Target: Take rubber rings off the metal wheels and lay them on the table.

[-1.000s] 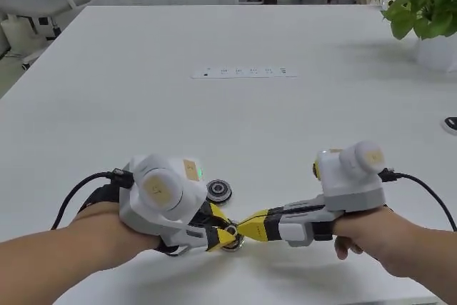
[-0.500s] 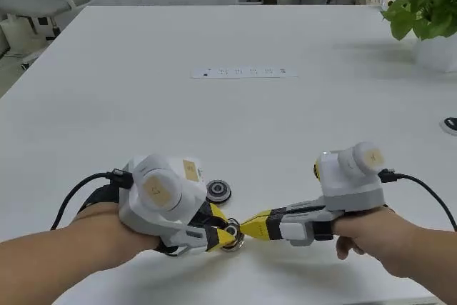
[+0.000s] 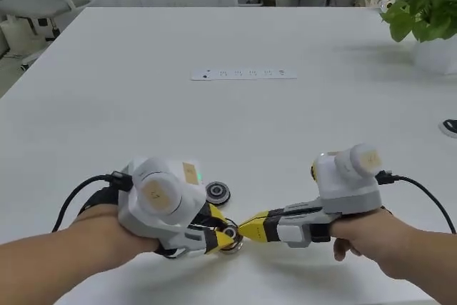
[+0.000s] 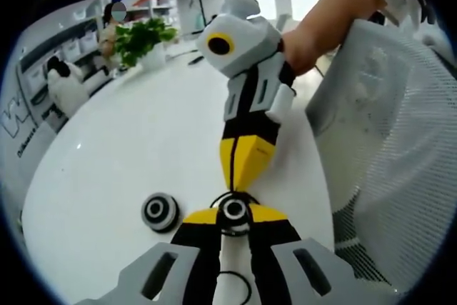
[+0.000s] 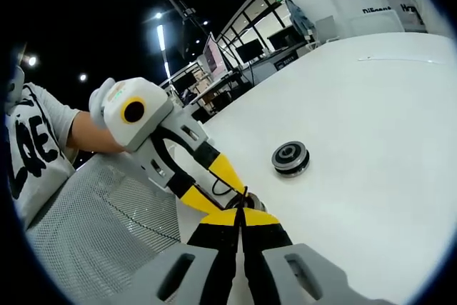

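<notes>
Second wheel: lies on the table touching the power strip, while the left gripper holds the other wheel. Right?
No: head view shows the second wheel beside the left gripper, well apart from the power strip. It does lie on the table, and the left gripper holds the other wheel.

Left gripper point(image 4: 234, 214) clamps wheel point(image 4: 234, 209); right gripper point(image 4: 239, 188) tips meet it, seemingly closed (second wheel point(image 4: 161, 212) beside).

My left gripper point(image 3: 220, 237) has its fingers closed around a small metal wheel point(image 4: 234, 210). My right gripper point(image 3: 243, 230) points at it from the opposite side, fingers pressed together, their tips meeting the left fingers' tips. My left hand point(image 3: 107, 233) and right hand point(image 3: 368, 237) hold the grips low.
</notes>
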Action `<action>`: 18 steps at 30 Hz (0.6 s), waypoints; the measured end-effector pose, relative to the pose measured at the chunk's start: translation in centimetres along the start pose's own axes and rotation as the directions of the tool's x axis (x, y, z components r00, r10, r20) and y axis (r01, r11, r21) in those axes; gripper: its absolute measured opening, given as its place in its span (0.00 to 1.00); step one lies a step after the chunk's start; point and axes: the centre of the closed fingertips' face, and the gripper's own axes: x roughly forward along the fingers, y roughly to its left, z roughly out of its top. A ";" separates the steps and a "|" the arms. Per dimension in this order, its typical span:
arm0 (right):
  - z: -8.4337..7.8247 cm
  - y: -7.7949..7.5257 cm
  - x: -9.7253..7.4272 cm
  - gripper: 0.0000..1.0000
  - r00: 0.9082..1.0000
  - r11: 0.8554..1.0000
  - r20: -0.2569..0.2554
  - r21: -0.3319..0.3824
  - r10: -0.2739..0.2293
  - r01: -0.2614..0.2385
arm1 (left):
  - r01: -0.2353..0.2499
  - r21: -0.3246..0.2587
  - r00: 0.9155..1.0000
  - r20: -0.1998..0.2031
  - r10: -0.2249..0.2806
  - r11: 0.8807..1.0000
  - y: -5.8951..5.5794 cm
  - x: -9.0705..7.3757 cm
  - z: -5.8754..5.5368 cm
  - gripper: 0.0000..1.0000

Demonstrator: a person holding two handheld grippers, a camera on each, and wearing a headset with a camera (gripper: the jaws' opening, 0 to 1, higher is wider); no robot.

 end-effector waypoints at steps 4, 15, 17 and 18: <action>0.1 0.0 0.0 0.00 1.000 1.000 0.003 0.002 -0.001 0.001 | 0.023 0.017 1.000 -0.003 -0.023 1.000 -0.4 -0.4 -0.3 0.21; 0.1 -0.1 -0.1 0.00 1.000 1.000 0.006 0.007 0.002 -0.002 | 0.036 -0.045 0.997 0.070 -0.032 0.998 -0.4 -2.2 0.7 0.31; 0.1 -0.1 -0.1 0.00 1.000 1.000 0.006 0.008 0.003 -0.003 | 0.032 -0.066 0.996 0.086 -0.026 0.997 -0.2 -2.7 0.9 0.33; 0.2 0.0 -0.1 0.00 1.000 1.000 0.007 0.008 0.004 -0.005 | 0.029 -0.072 0.995 0.092 -0.022 0.997 -0.1 -2.9 1.0 0.35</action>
